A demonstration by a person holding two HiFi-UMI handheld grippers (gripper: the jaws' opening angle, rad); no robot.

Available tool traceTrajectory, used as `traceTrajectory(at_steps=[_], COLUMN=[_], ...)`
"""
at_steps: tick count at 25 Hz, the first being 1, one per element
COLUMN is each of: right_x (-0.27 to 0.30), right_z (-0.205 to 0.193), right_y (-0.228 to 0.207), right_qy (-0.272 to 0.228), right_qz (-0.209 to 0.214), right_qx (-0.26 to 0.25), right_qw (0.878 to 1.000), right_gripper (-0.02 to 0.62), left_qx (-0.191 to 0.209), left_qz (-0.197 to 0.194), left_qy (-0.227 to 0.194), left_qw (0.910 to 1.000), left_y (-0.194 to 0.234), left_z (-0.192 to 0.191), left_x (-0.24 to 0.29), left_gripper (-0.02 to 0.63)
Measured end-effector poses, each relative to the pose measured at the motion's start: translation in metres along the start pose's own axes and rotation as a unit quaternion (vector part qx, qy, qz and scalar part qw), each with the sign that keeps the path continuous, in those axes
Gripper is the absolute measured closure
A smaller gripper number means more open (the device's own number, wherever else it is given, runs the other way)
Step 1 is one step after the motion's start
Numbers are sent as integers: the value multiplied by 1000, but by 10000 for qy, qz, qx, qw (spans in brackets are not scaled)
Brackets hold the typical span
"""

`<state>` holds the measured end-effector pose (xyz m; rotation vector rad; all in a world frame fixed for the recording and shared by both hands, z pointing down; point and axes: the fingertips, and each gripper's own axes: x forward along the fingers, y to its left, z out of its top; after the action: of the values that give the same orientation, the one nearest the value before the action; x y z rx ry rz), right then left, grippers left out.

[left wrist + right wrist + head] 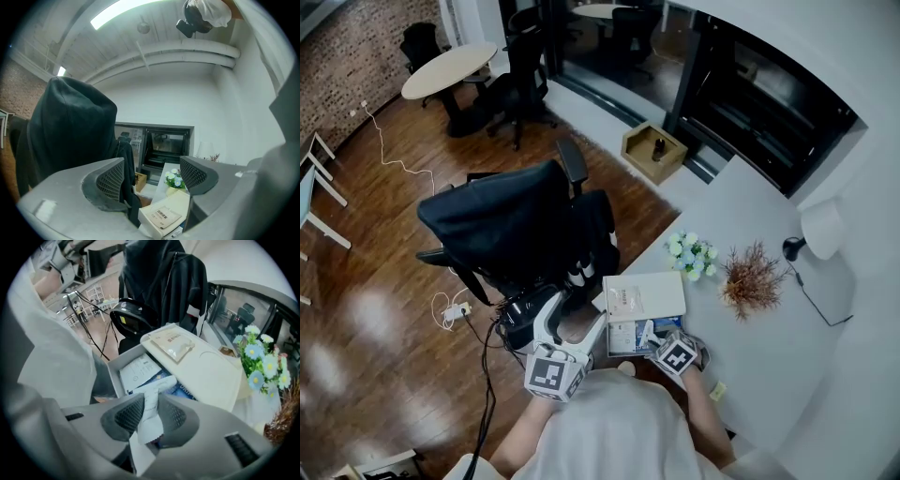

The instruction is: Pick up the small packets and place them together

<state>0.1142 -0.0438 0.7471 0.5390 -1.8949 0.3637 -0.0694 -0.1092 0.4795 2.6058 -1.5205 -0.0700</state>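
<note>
"Which step?"
"Picking: right gripper [150, 402] fingers are pinching a white packet [154, 391], lower centre, above the box [111, 373]."
"Next?"
"Likely carrying it beside the tan packet [171, 344] on the lid [211, 373]. Left gripper [152, 168] fingers are gaping, empty."

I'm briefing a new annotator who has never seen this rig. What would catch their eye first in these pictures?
The right claw, shut on a small white serrated-edged packet over the open white box. Next, the flat beige packet lying on the box's pale lid, and the blue-and-white flower bunch beyond it.
</note>
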Motion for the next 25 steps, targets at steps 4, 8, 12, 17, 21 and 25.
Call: traceTrajectory(at_steps=[4,8,12,17,21,25], right_x=[-34,-52,-55,-31,-16,-13], right_z=[12,31,47,48,40,40], right_y=[-7,-45,-71,-90,-96,-103], right_qy=[-619,-945,-951,-736,-548,-660], right_qz=[-270,-660,-811,-618,-518,-533], right_qx=[-117,-255,-759,-1565,-1814,-1696], right_qw=[9976,9930,9893,9830,9805,9818], right_gripper=[491,491,488,469,460,397], left_qx=[-22,13,35,80,82,89], left_qz=[46,25,40,161,256,307], left_qy=[8,13,-26,-34,-3,-11], left_qw=[10000,10000,10000,9998,9996,9995], left_y=[3,4,4,10,14,16], left_z=[-2,0,6,4,4,3], left_x=[1,4,5,2,1,1], left_gripper=[252,252,252,252,252,252])
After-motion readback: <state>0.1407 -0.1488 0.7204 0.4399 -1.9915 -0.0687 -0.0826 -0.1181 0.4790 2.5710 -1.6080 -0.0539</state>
